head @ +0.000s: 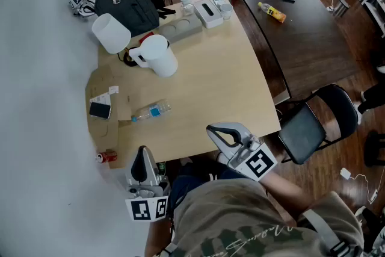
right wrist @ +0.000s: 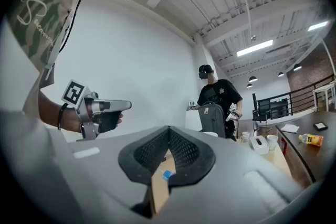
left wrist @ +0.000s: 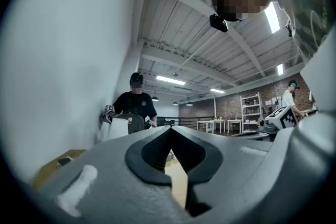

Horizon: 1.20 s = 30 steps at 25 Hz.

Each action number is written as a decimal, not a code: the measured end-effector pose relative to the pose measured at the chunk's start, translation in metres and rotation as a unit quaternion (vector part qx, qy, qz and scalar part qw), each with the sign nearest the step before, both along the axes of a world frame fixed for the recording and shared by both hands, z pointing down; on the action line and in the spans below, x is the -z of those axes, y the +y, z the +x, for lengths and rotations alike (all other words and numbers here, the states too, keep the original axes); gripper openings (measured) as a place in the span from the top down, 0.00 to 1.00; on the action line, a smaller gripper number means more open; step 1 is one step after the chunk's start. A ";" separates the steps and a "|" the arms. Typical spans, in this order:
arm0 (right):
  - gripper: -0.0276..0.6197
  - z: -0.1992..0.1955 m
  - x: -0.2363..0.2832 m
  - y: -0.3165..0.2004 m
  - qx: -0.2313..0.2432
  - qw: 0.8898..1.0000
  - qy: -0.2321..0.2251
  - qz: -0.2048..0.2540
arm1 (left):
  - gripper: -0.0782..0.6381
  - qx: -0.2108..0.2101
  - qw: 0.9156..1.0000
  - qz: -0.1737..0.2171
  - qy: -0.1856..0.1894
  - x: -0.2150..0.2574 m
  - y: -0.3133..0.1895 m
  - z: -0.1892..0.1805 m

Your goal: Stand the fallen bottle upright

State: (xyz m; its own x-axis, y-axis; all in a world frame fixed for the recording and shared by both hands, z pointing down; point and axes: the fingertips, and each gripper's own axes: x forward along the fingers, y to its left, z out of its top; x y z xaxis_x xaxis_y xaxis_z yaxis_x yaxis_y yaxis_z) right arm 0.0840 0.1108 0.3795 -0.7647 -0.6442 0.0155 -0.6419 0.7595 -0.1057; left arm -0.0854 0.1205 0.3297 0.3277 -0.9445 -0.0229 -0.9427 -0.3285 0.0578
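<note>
A clear plastic bottle (head: 150,112) with a blue label lies on its side on the light wooden table (head: 222,75), left of centre. Both grippers hover at the near edge, close to the person's body and short of the bottle. My left gripper (head: 142,150) is below the bottle, its jaws together and nothing in them. My right gripper (head: 212,128) is to the bottle's lower right, also shut and empty. In the right gripper view the blue label (right wrist: 167,174) shows through the slit under the closed jaws, and the left gripper (right wrist: 126,106) is at the left.
A white pitcher (head: 157,55), a white bucket (head: 111,32), a dark backpack (head: 127,2), a tissue box (head: 208,11) and cups stand at the far side. A phone (head: 100,109) and a red can (head: 107,157) lie at the left. A black chair (head: 310,126) and a dark table (head: 301,33) are on the right.
</note>
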 end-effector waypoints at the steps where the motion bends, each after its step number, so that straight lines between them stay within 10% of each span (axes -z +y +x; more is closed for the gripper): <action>1: 0.95 0.000 -0.004 -0.003 -0.001 1.000 0.002 -0.003 | 0.89 -0.008 1.000 0.004 -0.007 -0.002 -0.001 0.004; 30: 0.95 -0.138 0.004 -0.138 -0.053 0.996 0.076 0.010 | 0.89 -0.105 0.994 0.018 0.005 -0.029 -0.145 -0.114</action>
